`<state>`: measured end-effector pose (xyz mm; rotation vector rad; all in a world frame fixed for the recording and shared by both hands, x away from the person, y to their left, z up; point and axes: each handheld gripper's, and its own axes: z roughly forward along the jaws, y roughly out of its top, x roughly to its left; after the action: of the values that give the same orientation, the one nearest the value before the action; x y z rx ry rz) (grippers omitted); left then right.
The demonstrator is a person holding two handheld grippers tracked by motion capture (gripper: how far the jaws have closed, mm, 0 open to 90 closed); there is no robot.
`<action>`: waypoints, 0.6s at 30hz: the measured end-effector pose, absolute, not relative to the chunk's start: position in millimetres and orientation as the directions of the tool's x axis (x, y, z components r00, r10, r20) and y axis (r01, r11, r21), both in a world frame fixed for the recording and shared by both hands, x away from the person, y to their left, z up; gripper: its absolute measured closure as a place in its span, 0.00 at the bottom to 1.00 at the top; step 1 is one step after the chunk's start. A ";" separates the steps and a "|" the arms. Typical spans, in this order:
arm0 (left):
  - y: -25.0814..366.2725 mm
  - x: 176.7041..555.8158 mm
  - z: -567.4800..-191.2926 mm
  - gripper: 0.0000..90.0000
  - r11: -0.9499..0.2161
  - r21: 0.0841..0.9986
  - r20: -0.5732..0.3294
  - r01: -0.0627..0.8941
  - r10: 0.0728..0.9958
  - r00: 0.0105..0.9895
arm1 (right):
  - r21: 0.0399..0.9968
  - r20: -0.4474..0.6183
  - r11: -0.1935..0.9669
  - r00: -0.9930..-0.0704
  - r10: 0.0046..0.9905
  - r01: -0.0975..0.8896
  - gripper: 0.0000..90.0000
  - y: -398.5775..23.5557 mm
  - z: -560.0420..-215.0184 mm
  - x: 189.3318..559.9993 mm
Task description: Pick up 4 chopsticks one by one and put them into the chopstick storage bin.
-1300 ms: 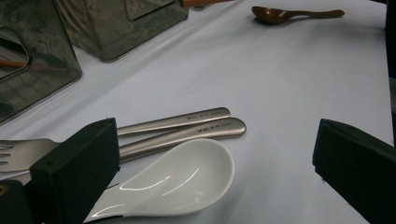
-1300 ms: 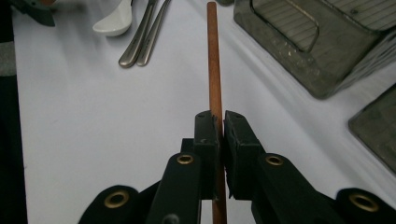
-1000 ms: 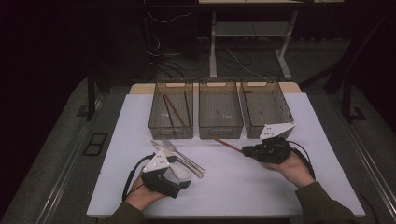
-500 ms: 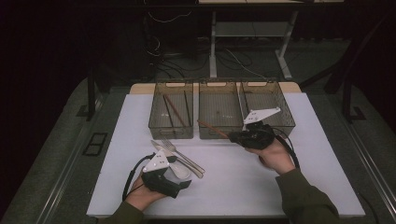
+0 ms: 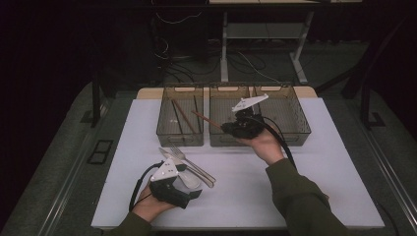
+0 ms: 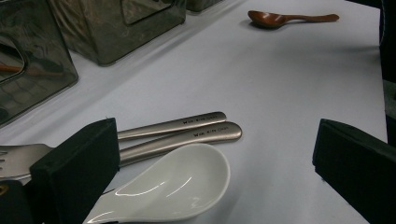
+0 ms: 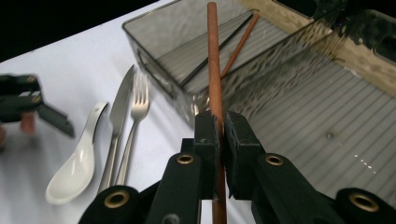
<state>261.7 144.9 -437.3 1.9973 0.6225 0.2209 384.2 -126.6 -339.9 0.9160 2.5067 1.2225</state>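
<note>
Nearest the person, the left hand (image 5: 147,206) rests low on the white surface (image 5: 314,162), its left tool (image 6: 212,177) lying level with the jaws spread wide and holding nothing. Between the two foam-padded jaws lies a glossy white ceramic spoon (image 6: 175,184), and just beside it the brushed-metal handles of a fork (image 7: 133,123) and a knife (image 7: 119,116), side by side.

Farther out, the right arm reaches forward in an olive sleeve (image 5: 300,196), the right hand (image 5: 265,145) raised above the front edge of the middle bin (image 5: 223,137). The right tool (image 7: 218,133) is clamped tight on a slim, round, reddish-brown wooden chopstick (image 7: 214,60), which points up and left over the wall between the middle bin and the left bin (image 5: 179,135). The bins are smoky, see-through plastic with ribbed floors; the left one holds several thin sticks (image 5: 183,116). A dark wooden spoon (image 6: 280,18) lies apart on the surface.
</note>
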 end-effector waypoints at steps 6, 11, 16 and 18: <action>145.2 261.5 -436.7 0.00 -0.380 0.865 -0.100 0.328 0.509 0.855 | 0.766 0.077 0.459 -0.773 0.630 0.450 0.93 -103.5 -335.5 405.0; 145.0 261.5 -436.7 0.00 -0.377 0.866 -0.103 0.327 0.507 0.856 | 0.754 0.075 0.463 -0.762 0.643 0.465 0.93 -83.8 -332.4 421.7; 144.3 261.5 -436.8 0.00 -0.378 0.866 -0.106 0.329 0.504 0.857 | 0.728 0.065 0.483 -0.751 0.657 0.486 0.93 -59.6 -336.7 438.5; 144.1 261.4 -436.5 0.00 -0.376 0.867 -0.107 0.327 0.501 0.859 | 0.720 0.067 0.484 -0.743 0.666 0.498 0.93 -51.1 -339.1 445.9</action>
<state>261.4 144.1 -436.5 1.9952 0.6076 0.2114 445.9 -51.1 -339.1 1.0002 2.5083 1.1077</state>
